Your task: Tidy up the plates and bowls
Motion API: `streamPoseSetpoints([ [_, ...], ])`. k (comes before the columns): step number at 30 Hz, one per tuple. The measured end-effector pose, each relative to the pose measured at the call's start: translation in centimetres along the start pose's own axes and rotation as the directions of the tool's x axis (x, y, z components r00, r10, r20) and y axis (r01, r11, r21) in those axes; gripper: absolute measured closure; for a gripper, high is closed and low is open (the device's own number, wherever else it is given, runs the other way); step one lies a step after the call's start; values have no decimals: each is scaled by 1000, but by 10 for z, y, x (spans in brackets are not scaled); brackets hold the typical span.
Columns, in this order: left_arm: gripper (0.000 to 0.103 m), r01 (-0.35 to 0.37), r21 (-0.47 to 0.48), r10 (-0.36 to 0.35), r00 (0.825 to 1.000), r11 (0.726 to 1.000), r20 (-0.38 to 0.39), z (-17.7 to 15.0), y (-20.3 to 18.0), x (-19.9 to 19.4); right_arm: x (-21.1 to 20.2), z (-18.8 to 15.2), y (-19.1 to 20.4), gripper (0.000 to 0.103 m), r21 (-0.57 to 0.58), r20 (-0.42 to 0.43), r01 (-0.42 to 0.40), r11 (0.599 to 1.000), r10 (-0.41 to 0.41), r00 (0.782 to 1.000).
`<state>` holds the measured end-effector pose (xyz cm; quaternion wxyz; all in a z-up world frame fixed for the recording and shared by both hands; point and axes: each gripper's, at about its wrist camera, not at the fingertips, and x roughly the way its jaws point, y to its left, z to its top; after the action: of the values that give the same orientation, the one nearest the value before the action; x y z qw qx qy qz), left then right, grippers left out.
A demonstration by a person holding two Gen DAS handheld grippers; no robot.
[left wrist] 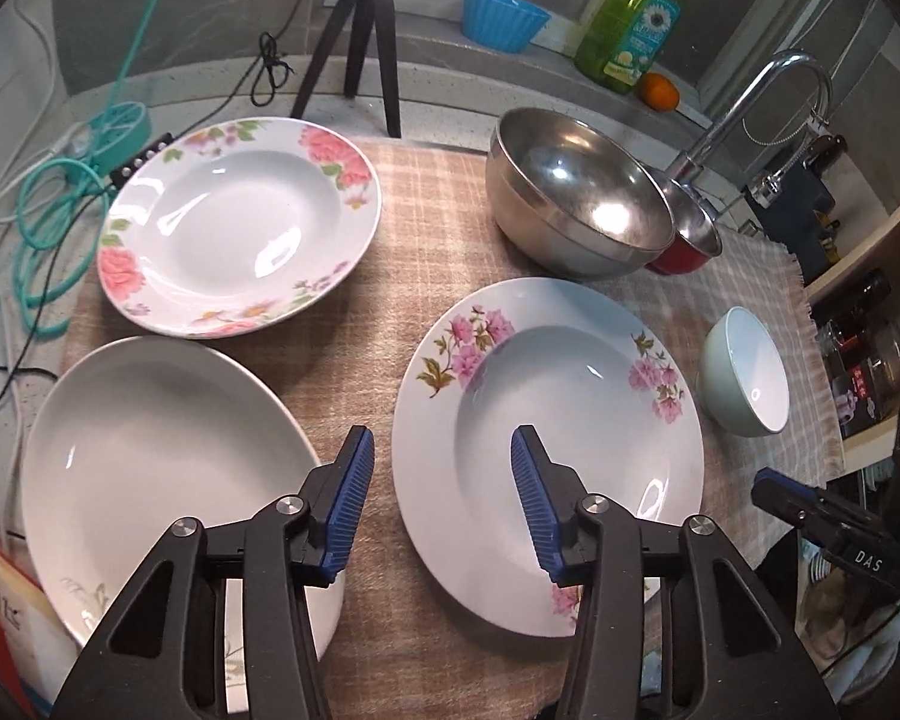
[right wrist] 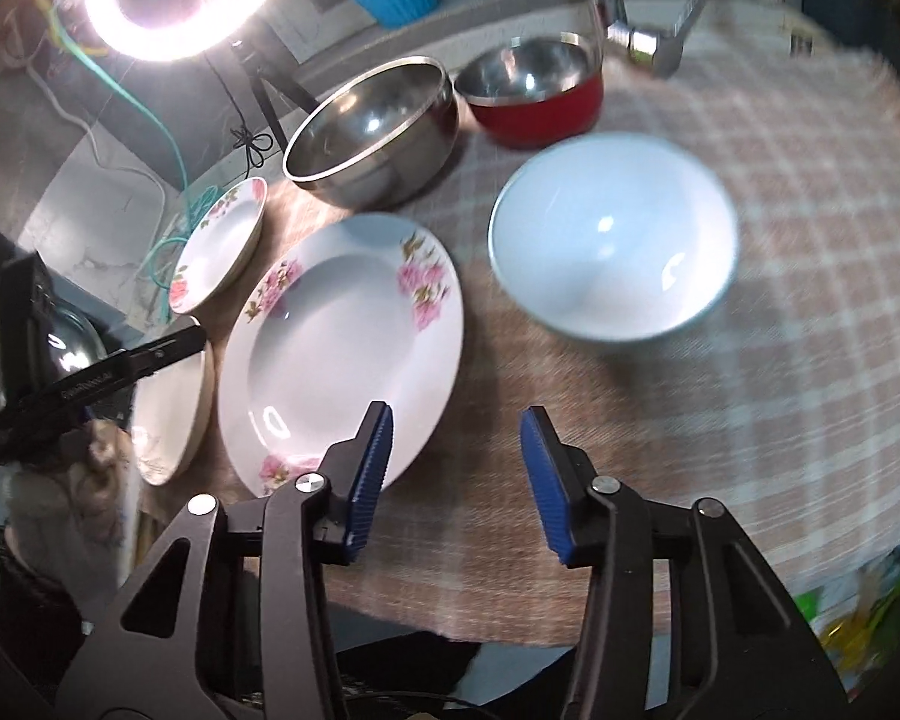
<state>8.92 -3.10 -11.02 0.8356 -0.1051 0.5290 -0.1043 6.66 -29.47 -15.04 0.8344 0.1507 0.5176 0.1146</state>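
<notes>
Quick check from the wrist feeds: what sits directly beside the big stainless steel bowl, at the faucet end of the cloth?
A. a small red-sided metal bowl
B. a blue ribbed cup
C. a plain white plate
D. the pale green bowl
A: the small red-sided bowl sits right against the big steel bowl near the faucet, while the pale green bowl stands apart, beside the pink-flowered plate.

The letters "DAS" are printed in white on the black arm of the right tool [left wrist: 777, 495], which shows at the right edge of the left wrist view. The green soap bottle [left wrist: 633, 24] carries a label with a daisy, but its words are too small to read. A red and white box [left wrist: 0, 618] at the lower left has grey characters that I cannot read.
</notes>
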Motion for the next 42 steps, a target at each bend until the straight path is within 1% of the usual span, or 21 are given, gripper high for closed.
streamPoseSetpoints([
  [6, 67, 8, 6, -8, 999, 1000, -34, 7, 4, 15, 21, 1, -12, 70, 98, -43, -55, 994, 59, 997],
  [8, 70, 10, 6, -10, 999, 1000, -41, 9, 6, 18, 25, 1, -15, 74, 109, -48, -63, 992, 69, 996],
  [10, 70, 12, 5, -12, 999, 1000, -43, 10, 7, 20, 29, 3, -14, 76, 113, -50, -71, 991, 77, 996],
  [19, 71, 45, -29, -47, 996, 999, -73, 17, 15, 32, 43, 9, -11, 78, 113, -73, -79, 990, 88, 993],
  [22, 72, 51, -44, -55, 995, 998, -84, 18, 18, 36, 47, 10, -12, 81, 116, -81, -84, 990, 93, 992],
  [23, 75, 56, -50, -61, 994, 997, -87, 18, 19, 37, 47, 9, -13, 82, 117, -84, -85, 989, 95, 992],
  [25, 76, 63, -54, -67, 993, 997, -92, 17, 20, 39, 49, 10, -14, 85, 119, -88, -91, 989, 102, 991],
  [30, 77, 65, -52, -70, 993, 997, -95, 17, 21, 40, 52, 12, -13, 89, 105, -98, -102, 989, 113, 989],
  [33, 79, 62, -50, -66, 993, 997, -96, 17, 21, 40, 52, 13, -11, 89, 87, -103, -97, 992, 105, 989],
  [42, 79, 41, -48, -45, 994, 998, -96, 10, 16, 37, 55, 15, -8, 89, 57, -118, -83, 995, 89, 989],
])
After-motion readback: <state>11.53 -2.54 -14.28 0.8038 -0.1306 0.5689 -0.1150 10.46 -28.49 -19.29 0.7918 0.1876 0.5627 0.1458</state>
